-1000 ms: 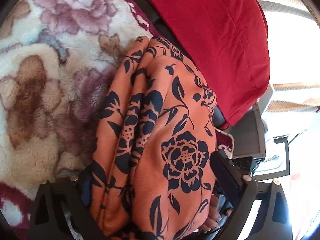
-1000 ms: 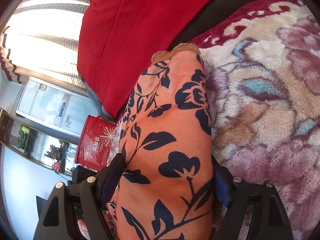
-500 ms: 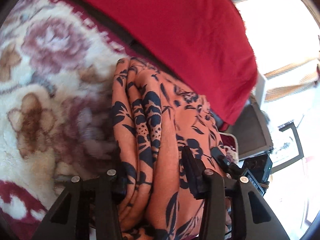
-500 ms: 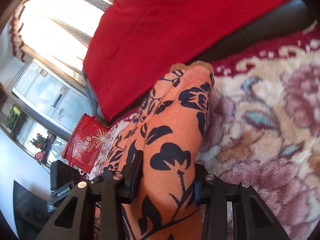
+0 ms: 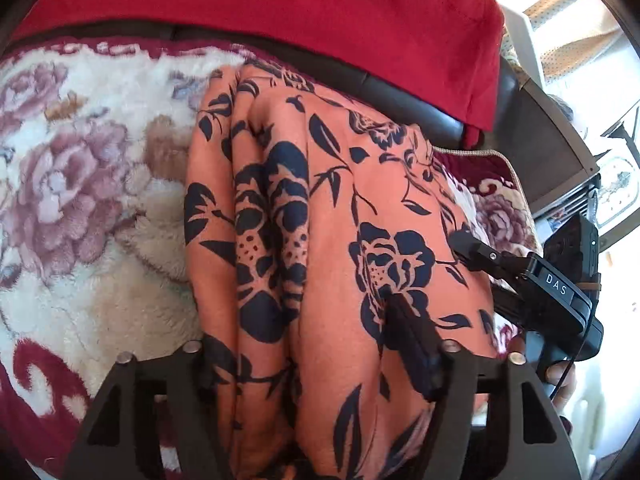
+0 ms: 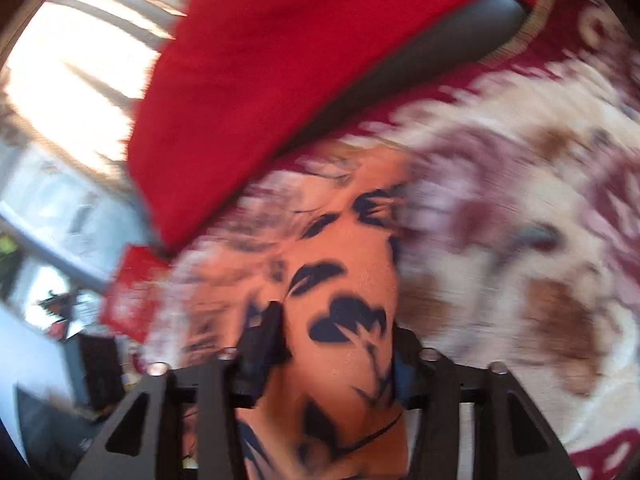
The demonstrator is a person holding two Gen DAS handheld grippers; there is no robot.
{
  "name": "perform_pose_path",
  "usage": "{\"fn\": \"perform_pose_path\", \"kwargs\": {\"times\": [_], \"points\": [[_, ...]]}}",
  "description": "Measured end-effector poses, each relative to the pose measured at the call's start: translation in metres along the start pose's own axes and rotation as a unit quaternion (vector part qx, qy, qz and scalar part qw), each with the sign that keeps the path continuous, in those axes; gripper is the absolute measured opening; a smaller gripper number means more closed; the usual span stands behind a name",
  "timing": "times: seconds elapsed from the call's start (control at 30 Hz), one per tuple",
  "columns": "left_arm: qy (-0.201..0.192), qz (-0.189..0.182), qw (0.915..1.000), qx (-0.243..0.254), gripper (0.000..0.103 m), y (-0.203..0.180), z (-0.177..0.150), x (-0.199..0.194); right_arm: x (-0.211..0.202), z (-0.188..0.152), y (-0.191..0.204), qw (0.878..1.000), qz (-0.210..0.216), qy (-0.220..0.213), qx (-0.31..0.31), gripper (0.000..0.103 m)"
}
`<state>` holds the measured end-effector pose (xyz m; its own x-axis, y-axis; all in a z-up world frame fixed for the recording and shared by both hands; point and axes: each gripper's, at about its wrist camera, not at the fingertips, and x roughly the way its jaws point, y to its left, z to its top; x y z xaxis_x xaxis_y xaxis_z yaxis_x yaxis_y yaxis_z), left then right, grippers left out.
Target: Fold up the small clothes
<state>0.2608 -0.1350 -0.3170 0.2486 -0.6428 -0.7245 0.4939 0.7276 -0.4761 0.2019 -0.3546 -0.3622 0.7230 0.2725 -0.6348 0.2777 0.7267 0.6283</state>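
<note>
An orange garment with a dark navy flower print lies bunched in long folds on a fluffy floral blanket. My left gripper is shut on its near end, cloth filling the gap between the fingers. My right gripper is shut on another end of the same garment; that view is motion-blurred. The right gripper's body also shows in the left wrist view, at the garment's right edge.
A red cushion leans on a dark sofa back behind the garment. To the right, past the blanket's edge, stand a dark wooden table and a bright window. A red box sits at the left in the right wrist view.
Both grippers closed from wide open onto the garment. Both have pulled back and tilted, so more blanket and cushion show. The right wrist view is now blurred by motion.
</note>
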Motion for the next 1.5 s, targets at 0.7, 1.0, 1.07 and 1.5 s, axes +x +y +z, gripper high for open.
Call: {"fn": "perform_pose_path", "kwargs": {"times": [0.7,1.0,1.07,1.5], "points": [[-0.153,0.277,0.9422,0.11,0.084,-0.066,-0.045,-0.148,-0.098,-0.036,0.065,0.992,-0.025,-0.099,-0.071,0.05],[-0.291,0.305,0.8988,0.12,0.103,-0.135,-0.071,-0.275,-0.237,-0.094,0.139,0.955,-0.082,-0.221,-0.18,0.065],[-0.309,0.317,0.8893,0.115,0.103,-0.145,-0.079,-0.299,-0.259,-0.106,0.153,0.949,-0.089,-0.231,-0.194,0.066],[-0.384,0.331,0.8544,0.113,0.103,-0.185,-0.118,-0.388,-0.34,-0.165,0.207,0.93,-0.079,-0.26,-0.247,0.069]]}}
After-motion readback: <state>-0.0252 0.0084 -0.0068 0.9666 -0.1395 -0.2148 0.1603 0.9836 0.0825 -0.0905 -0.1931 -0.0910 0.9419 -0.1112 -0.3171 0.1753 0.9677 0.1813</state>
